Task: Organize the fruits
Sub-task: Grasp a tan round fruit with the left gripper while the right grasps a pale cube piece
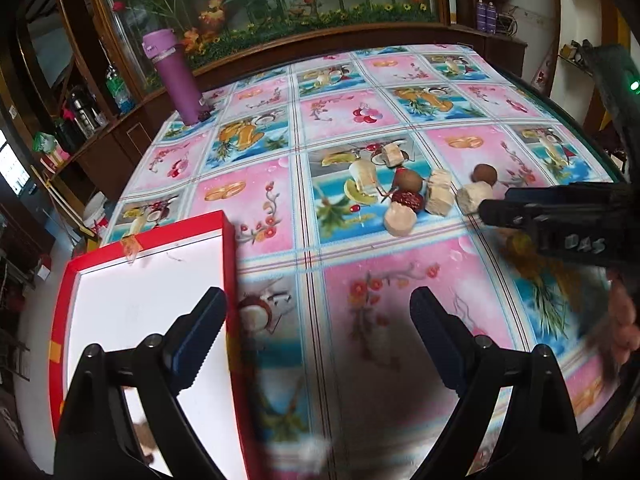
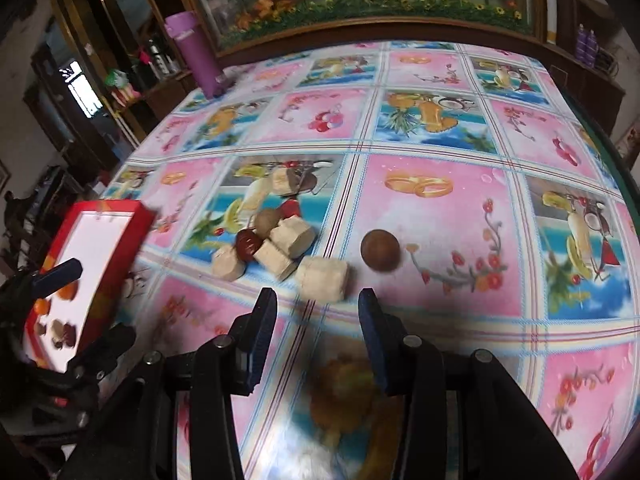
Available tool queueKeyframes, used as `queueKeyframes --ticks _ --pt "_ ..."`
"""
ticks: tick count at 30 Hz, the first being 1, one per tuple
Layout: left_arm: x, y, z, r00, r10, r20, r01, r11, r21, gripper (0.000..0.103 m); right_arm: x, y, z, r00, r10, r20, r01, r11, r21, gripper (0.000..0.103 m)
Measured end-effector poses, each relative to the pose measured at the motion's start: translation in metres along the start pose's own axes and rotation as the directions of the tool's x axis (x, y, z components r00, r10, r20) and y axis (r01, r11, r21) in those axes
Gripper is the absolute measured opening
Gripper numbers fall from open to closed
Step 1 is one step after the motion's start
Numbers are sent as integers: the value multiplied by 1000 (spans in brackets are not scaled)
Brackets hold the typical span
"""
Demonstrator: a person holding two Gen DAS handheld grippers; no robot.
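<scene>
Five pale chunks (image 2: 323, 278), two brown balls (image 2: 380, 249)

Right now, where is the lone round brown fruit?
In the right wrist view the round brown fruit sits alone on a pink tablecloth square, just right of the nearest pale chunk, ahead of the open right tongs.

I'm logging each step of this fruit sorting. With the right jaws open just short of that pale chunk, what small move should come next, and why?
Probably ease the right gripper forward so its open jaws straddle the nearest pale chunk, then close. That chunk lies directly ahead of the gap, apart from the pile, and the red tray already holds a few pieces.
</scene>
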State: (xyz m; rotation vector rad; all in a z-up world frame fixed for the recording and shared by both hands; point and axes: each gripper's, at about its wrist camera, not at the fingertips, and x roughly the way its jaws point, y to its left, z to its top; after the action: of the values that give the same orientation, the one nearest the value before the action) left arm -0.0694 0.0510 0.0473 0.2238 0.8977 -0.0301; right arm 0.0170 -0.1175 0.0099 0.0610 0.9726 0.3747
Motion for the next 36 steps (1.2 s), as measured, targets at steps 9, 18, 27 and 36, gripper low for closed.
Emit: queueKeyframes --ticks 9,18,27,36 --pt "30 -24 27 998 -37 -41 40 996 75 93 3 -18 0 997 27 66 -29 999 30 25" --pt "65 -41 49 990 -98 -103 107 990 94 69 -13 -42 2 989 88 122 -106 983 147 25" --pt "76 -46 52 971 -209 -115 216 975 50 30 -16 -44 3 985 96 144 -119 981 156 25" --pt "51 -47 40 973 -218 -70 221 974 40 28 -18 -27 -6 981 120 152 -139 983 120 25"
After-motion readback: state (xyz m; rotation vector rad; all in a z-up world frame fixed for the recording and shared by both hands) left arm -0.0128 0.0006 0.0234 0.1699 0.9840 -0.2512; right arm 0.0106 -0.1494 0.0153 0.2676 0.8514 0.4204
